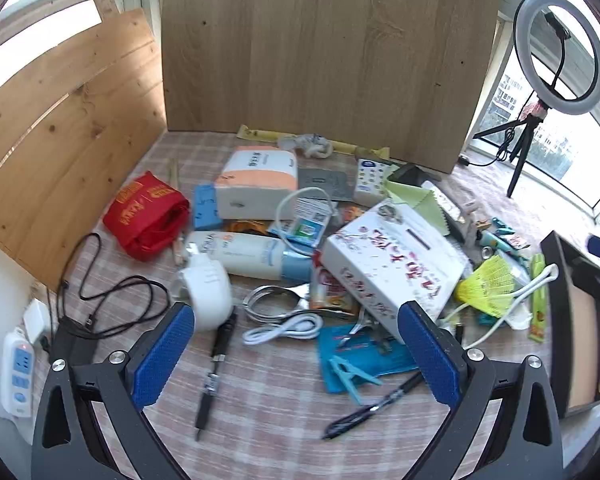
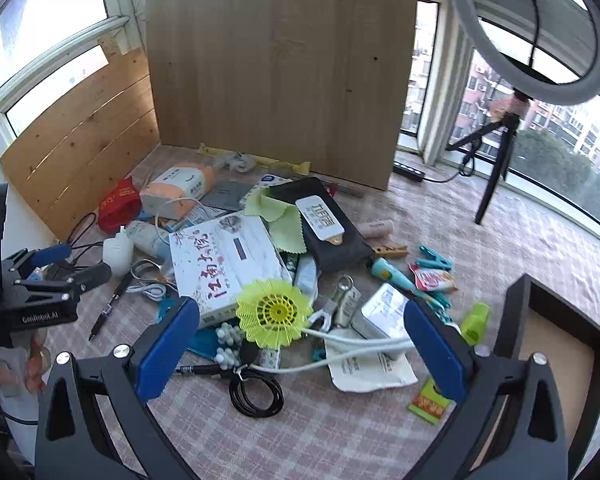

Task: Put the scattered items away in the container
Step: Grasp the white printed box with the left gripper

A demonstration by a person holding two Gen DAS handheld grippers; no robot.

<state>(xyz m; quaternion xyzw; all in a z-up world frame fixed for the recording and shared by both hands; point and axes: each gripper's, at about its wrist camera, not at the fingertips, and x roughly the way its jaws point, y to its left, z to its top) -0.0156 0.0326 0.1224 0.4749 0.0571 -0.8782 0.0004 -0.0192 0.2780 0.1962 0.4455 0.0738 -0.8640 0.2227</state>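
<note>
Both tools point(image 1: 300, 356) point(image 2: 296, 352) tilt steeply down, jaws wide, over clutter.

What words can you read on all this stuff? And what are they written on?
"GenRobot.AI": on the left gripper, seen from the right wrist.
"江南大院": large characters on the white box.
Red bag: gold print, too blurred to read.
White bottle, tissue pack, white tag: print too small or blurred.
</note>
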